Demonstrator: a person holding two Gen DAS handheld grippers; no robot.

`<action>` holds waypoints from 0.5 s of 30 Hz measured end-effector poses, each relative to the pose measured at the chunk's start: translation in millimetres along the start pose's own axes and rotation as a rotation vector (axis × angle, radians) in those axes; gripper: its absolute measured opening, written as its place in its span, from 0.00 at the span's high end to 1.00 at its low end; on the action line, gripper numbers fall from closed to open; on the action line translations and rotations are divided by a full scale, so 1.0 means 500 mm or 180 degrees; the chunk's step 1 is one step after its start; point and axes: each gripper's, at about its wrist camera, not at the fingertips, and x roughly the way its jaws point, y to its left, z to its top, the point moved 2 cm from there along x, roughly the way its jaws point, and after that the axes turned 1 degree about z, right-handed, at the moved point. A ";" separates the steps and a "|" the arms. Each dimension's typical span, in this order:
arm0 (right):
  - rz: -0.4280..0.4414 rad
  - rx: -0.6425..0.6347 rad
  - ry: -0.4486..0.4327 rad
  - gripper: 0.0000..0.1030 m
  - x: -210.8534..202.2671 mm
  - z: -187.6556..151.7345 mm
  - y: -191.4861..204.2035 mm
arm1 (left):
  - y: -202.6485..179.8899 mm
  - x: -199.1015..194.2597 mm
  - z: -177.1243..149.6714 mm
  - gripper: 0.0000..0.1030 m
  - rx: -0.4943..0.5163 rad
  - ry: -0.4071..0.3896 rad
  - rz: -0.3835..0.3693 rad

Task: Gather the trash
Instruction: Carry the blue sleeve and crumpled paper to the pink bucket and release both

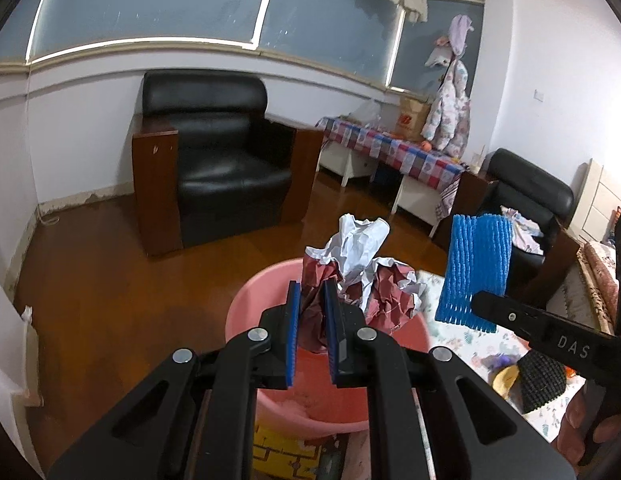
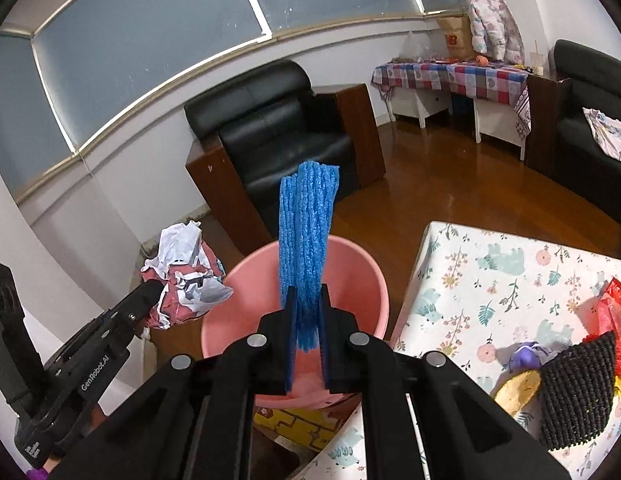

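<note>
Since both loads are bound for the pink bucket (image 2: 294, 280) at lower centre, the left gripper (image 1: 312, 300) is clamping crumpled paper (image 1: 362, 264) and the right gripper (image 2: 306, 304) is pinching blue foam netting (image 2: 308, 216) above it.

- The bucket (image 2: 298, 280) stands on the floor, just beside the left edge of the table (image 2: 490, 280).
- The crumpled paper (image 1: 362, 272), between the left gripper's (image 1: 311, 308) pads, hangs above the bucket's rim.
- The foam net (image 2: 306, 240), between the right gripper's (image 2: 306, 316) pads, stands upright over the bucket's opening.
- Behind the bucket sits an armchair (image 1: 218, 152) against the wall.
- On the table's right part lies a woven mat (image 2: 578, 392).
</note>
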 end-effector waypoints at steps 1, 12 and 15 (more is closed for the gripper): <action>-0.0010 -0.0002 0.0022 0.91 0.007 -0.004 -0.002 | 0.001 0.005 -0.003 0.89 -0.0003 0.0027 0.0006; -0.0056 0.0013 0.0211 0.91 0.065 -0.032 -0.017 | 0.013 0.039 -0.025 0.89 -0.0033 0.0183 0.0001; -0.0061 -0.0012 0.0235 0.90 0.076 -0.034 -0.015 | 0.015 0.042 -0.027 0.87 -0.0035 0.0208 -0.0011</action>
